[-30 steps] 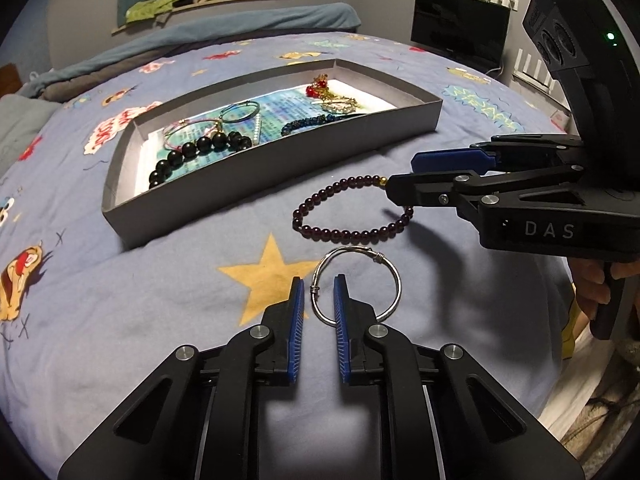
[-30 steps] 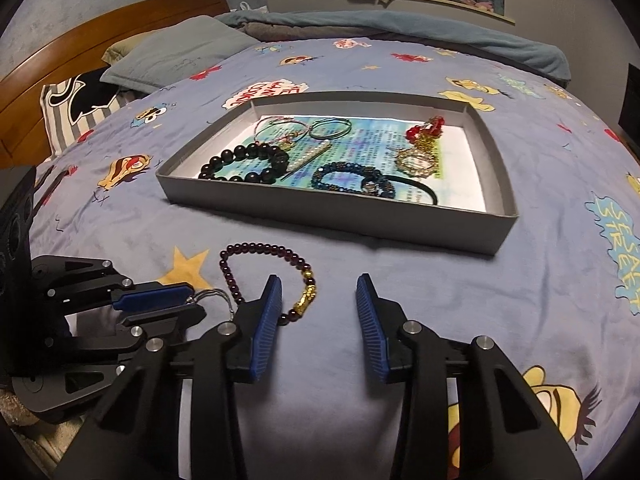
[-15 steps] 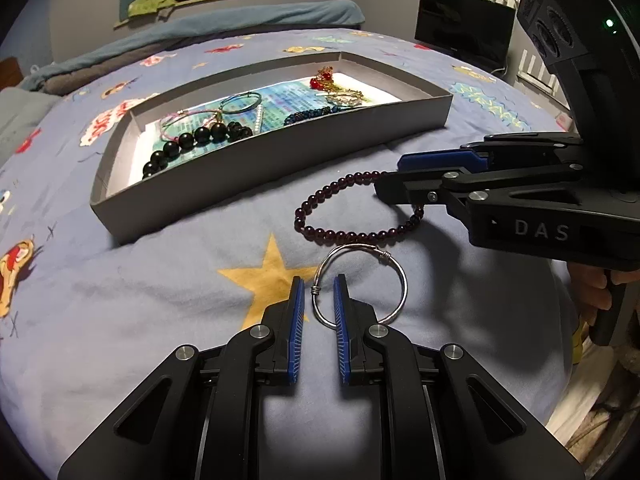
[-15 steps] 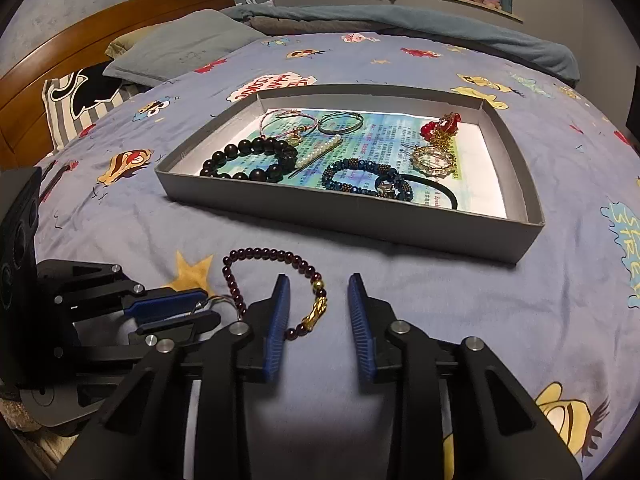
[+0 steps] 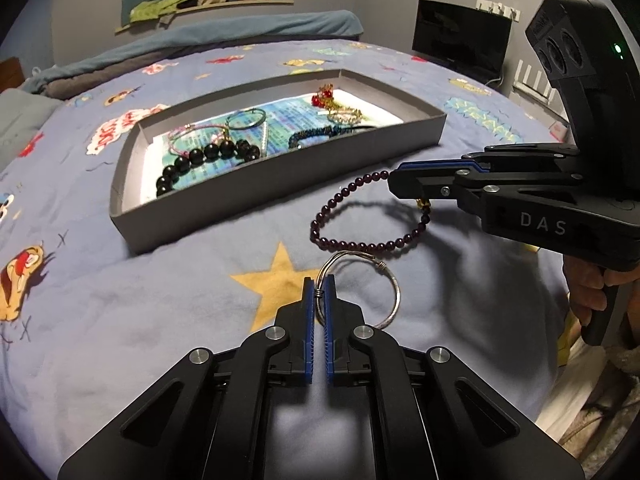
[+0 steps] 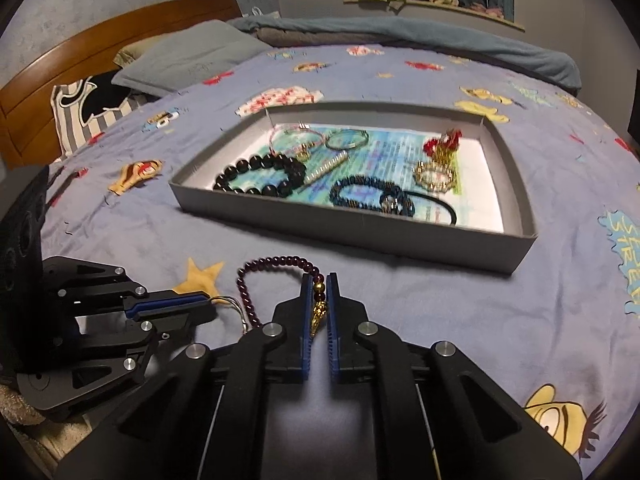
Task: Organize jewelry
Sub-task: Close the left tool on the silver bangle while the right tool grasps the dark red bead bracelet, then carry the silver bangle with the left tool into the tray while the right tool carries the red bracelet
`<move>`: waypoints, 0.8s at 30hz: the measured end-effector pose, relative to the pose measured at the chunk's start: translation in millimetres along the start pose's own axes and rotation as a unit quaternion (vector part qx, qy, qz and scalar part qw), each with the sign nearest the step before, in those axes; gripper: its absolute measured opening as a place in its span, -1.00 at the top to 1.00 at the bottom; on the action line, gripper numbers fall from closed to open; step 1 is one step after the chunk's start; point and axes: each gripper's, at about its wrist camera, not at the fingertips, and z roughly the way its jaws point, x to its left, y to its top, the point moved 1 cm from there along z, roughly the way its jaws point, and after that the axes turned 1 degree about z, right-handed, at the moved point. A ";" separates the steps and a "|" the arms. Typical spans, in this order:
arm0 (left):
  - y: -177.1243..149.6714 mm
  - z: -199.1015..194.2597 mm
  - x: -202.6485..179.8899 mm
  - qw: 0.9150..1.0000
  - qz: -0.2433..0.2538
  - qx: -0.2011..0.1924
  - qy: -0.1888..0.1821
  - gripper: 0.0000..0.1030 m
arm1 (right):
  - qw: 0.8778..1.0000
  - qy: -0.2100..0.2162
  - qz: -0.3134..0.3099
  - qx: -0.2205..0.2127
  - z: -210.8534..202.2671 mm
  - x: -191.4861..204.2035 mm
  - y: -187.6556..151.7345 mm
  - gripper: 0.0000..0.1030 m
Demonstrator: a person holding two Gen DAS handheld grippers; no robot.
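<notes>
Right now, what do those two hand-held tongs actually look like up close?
Both are matte black plastic with silver screws. The left tongs and right tongs have two flat fingers lined with ribbed blue pads. Seen from the side, the right one carries white letters "DAS", a pistol-style handle in a bare hand, and a boxy black camera block with round lenses and a green light.

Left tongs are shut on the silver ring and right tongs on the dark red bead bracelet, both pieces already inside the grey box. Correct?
Not quite. The silver ring and bead bracelet lie on the bedspread before the grey box, as the left wrist view shows.
</notes>
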 end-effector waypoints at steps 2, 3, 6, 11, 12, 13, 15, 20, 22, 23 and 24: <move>1.8 -6.2 -0.2 1.000 0.000 -0.006 0.000 0.90 | 1.000 -0.001 -0.001 -0.010 -7.5 0.1 2.4 0.87; 2.9 -9.3 0.1 1.000 0.000 -0.010 0.000 0.90 | 1.000 -0.003 -0.002 -0.016 -10.9 0.5 3.6 0.87; 7.8 -19.0 2.5 1.000 -0.001 -0.022 0.003 0.91 | 0.999 -0.011 -0.010 -0.036 -24.4 0.4 9.7 0.87; 18.2 -32.9 10.4 0.999 0.005 -0.041 0.020 0.91 | 0.998 -0.019 -0.015 -0.063 -42.4 -4.1 24.1 0.88; 20.8 -35.4 12.4 0.999 0.007 -0.045 0.025 0.91 | 0.997 -0.021 -0.016 -0.068 -45.8 -6.1 28.0 0.88; 24.7 -38.5 15.4 0.998 0.008 -0.049 0.029 0.91 | 0.997 -0.023 -0.016 -0.071 -48.4 -7.6 30.8 0.88; 30.8 -42.3 20.8 0.998 0.008 -0.056 0.033 0.91 | 0.996 -0.026 -0.015 -0.083 -55.0 -12.9 39.3 0.88; 58.1 -44.3 35.2 0.997 0.007 -0.065 0.035 0.91 | 0.994 -0.030 -0.002 -0.102 -59.9 -28.2 59.5 0.88; 70.1 -39.7 39.6 0.997 0.004 -0.068 0.033 0.91 | 0.994 -0.030 0.006 -0.104 -55.0 -34.9 68.7 0.88; 75.3 -37.1 41.3 0.997 0.004 -0.069 0.031 0.91 | 0.994 -0.029 0.011 -0.104 -51.4 -38.4 73.1 0.88; 80.9 -34.9 42.2 0.997 0.003 -0.070 0.029 0.91 | 0.994 -0.030 0.014 -0.103 -47.1 -41.6 77.7 0.88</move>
